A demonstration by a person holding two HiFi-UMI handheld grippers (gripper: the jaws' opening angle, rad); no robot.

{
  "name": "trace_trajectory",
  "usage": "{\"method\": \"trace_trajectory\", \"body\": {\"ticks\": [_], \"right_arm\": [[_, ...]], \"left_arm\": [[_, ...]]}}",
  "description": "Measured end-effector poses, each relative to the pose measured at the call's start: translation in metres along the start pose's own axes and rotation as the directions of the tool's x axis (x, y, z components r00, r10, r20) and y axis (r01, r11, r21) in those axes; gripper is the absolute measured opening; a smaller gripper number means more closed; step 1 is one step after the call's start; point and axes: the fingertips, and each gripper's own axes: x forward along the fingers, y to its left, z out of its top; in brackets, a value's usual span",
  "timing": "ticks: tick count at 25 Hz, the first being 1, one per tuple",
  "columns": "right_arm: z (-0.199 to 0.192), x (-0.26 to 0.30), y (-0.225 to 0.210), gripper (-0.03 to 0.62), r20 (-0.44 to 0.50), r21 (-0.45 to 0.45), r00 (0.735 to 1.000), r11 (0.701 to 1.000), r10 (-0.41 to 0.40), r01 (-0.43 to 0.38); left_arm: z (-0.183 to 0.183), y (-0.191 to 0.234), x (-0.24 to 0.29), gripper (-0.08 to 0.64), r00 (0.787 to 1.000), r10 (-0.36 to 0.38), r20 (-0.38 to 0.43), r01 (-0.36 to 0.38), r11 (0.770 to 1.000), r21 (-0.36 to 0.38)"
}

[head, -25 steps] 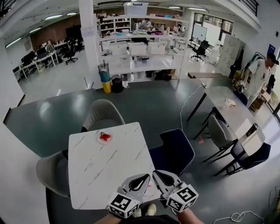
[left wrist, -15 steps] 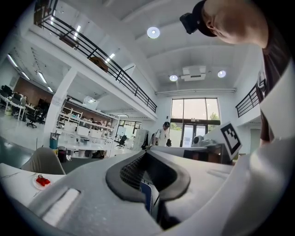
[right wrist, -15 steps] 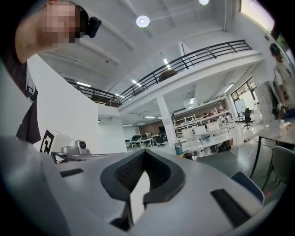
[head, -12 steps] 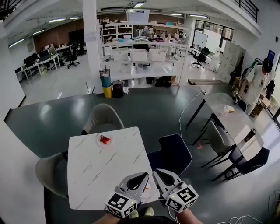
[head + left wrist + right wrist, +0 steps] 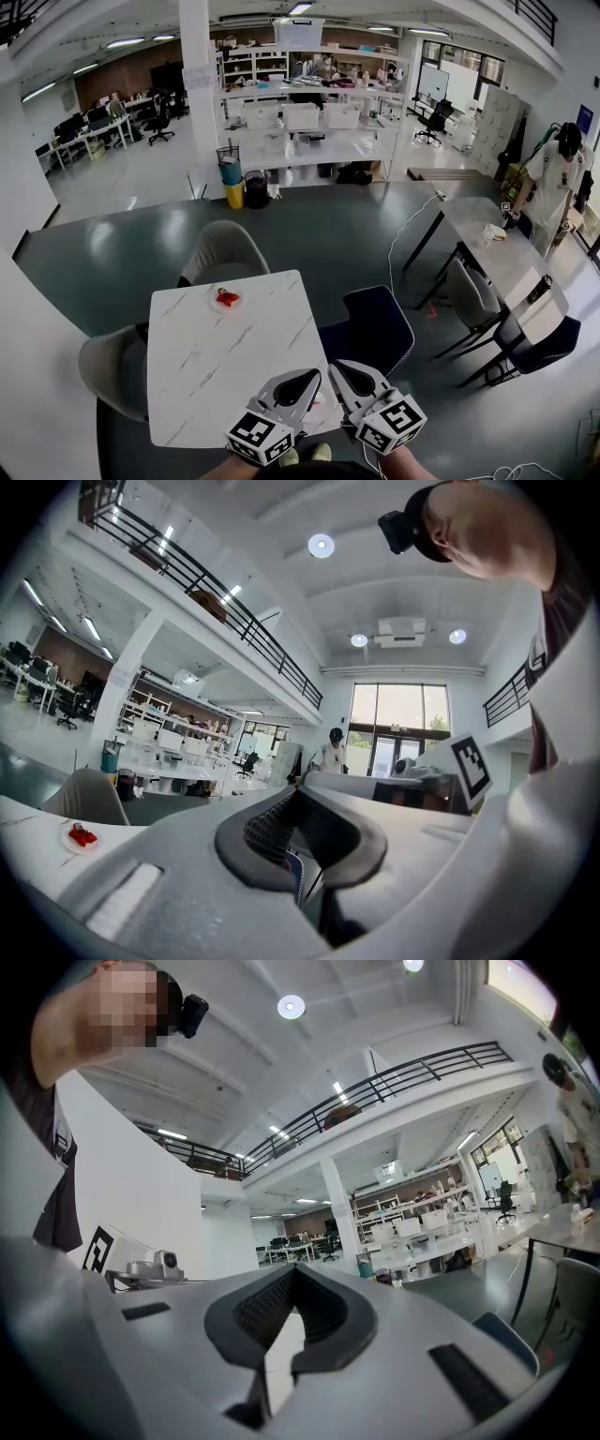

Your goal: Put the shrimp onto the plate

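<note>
Resting on the small white plate (image 5: pixel 213 304) at the far end of the marble-topped desk (image 5: pixel 234 375), the red shrimp (image 5: pixel 225 296) is already lying where the task is asking for it. On this evidence the placing is looking complete, and nothing further is appearing to need moving.

Further right and nearer the person, the left tongs (image 5: pixel 307 381) are hovering over the near edge of the desk. Their jaws are meeting tip to tip and gripping nothing. Just beside them, the right tongs (image 5: pixel 343 373) are hanging off the desk's near right corner, likewise closed and empty.

The shrimp is sitting well apart from both tongs, ahead of them and to their left, with most of the desk top lying between.
</note>
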Motion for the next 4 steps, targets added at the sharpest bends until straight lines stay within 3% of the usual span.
{"method": "trace_trajectory", "body": {"ticks": [4], "right_arm": [[-0.0007,0.0026,0.0014,0.002,0.0,-0.003,1.0,1.0,-0.001,0.001]], "left_arm": [[0.0036,0.0063,-0.0026,0.008,1.0,0.003,0.018,-0.002,1.0,-0.016]]}}
